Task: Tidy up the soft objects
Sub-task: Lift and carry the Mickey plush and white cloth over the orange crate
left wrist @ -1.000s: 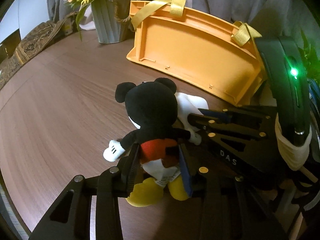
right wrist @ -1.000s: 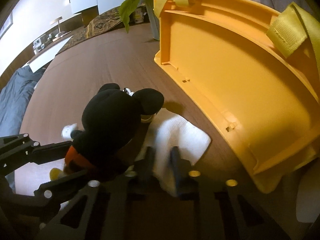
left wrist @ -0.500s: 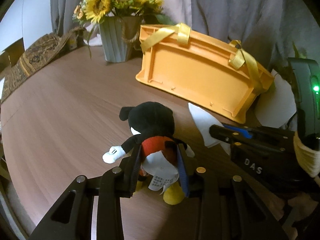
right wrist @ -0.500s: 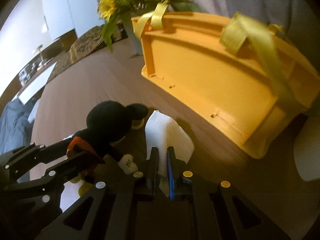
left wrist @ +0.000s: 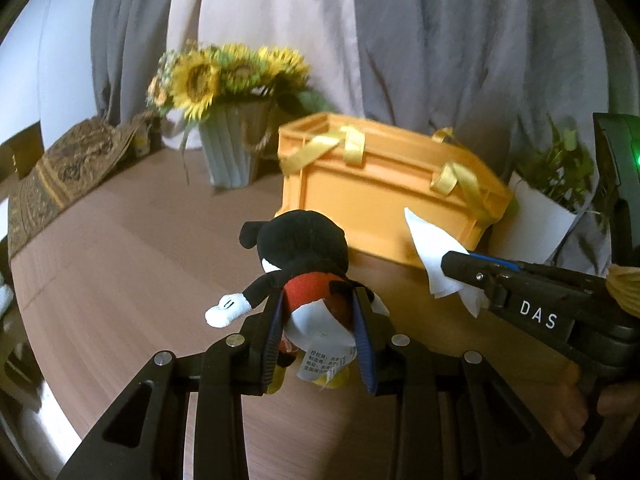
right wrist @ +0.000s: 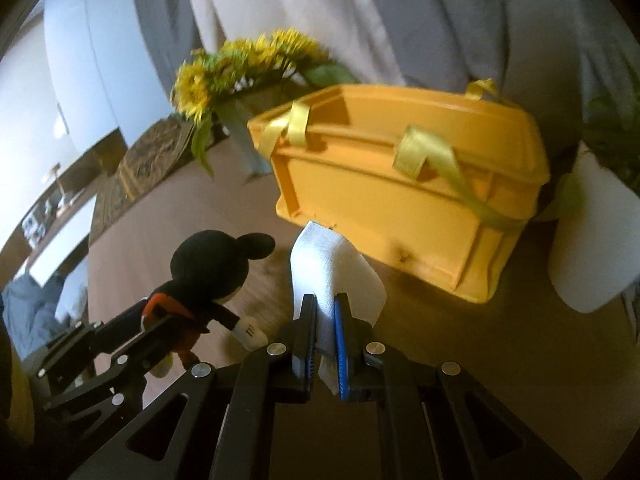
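Blue-padded and black, the left tongs (left wrist: 318, 334) were clamped narrow around the waist of the mouse toy (left wrist: 304, 264), which hung clear of the worktop (left wrist: 120, 272) with its head pointing away toward the far side and its white glove sticking out left. The right tongs (right wrist: 325, 338) were pinched almost shut on a white cloth (right wrist: 326, 268), whose free end stood up and curled over above the pads. Both soft things were therefore off the wood, side by side, the toy on the left and the cloth on the right.

Beyond them, on the far right of the worktop, sat the orange box (left wrist: 384, 192) with yellow ribbon handles, its long side facing the tongs and its open top just visible. The coming move probably turns on that: the box lay ahead and slightly right of both loads, with the cloth and the right tongs nearer to it than the toy. Each load would likely need lifting over the near rim.

Farther left stood a vase of sunflowers (left wrist: 224, 120); a potted plant (left wrist: 552, 200) stood right of the box.
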Demonstrator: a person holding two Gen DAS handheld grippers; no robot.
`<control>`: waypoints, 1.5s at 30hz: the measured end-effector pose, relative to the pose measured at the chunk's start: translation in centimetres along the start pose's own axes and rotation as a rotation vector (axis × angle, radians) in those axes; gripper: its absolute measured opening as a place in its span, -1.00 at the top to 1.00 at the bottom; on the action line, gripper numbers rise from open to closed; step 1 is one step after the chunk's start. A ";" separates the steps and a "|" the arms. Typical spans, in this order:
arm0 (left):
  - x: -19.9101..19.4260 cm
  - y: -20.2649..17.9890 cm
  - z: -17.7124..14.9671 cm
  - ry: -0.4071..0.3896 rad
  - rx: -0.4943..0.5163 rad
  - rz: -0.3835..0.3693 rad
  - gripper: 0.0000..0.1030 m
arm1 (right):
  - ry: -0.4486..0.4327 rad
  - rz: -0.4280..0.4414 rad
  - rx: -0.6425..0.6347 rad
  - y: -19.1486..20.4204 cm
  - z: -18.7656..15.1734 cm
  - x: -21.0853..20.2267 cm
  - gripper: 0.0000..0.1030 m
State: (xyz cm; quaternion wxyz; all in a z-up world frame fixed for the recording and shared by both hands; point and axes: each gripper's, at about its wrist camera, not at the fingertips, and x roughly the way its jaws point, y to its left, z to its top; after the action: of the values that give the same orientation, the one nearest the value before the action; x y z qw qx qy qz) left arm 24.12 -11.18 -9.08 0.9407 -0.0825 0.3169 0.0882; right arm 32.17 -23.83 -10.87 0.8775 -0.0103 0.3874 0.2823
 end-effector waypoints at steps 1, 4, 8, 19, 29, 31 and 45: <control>-0.4 0.2 0.4 -0.011 0.007 -0.011 0.37 | -0.008 -0.006 0.005 0.3 0.1 -0.4 0.81; -1.1 0.9 1.3 -0.031 0.016 -0.036 0.37 | -0.033 -0.029 0.015 1.4 0.6 -1.4 0.81; -2.0 1.9 2.5 -0.060 0.032 -0.083 0.37 | -0.072 -0.053 0.047 2.7 1.3 -2.8 0.81; -4.5 4.4 6.4 -0.152 0.117 -0.196 0.38 | -0.177 -0.151 0.119 6.6 3.0 -5.9 0.81; -4.9 6.2 9.9 -0.189 0.181 -0.340 0.38 | -0.288 -0.252 0.212 9.1 4.5 -7.9 0.81; -4.7 6.4 10.8 -0.194 0.197 -0.365 0.38 | -0.312 -0.268 0.229 9.4 5.0 -8.2 0.81; -2.9 6.6 16.4 -0.290 0.294 -0.469 0.38 | -0.416 -0.351 0.264 10.4 9.0 -8.0 0.81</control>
State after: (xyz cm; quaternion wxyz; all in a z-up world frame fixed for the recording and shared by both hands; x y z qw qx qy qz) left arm 29.97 -1.68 4.89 0.9727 -0.0030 0.1611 -0.1672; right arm 28.69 -16.80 3.02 0.9672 0.0951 0.2248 0.0698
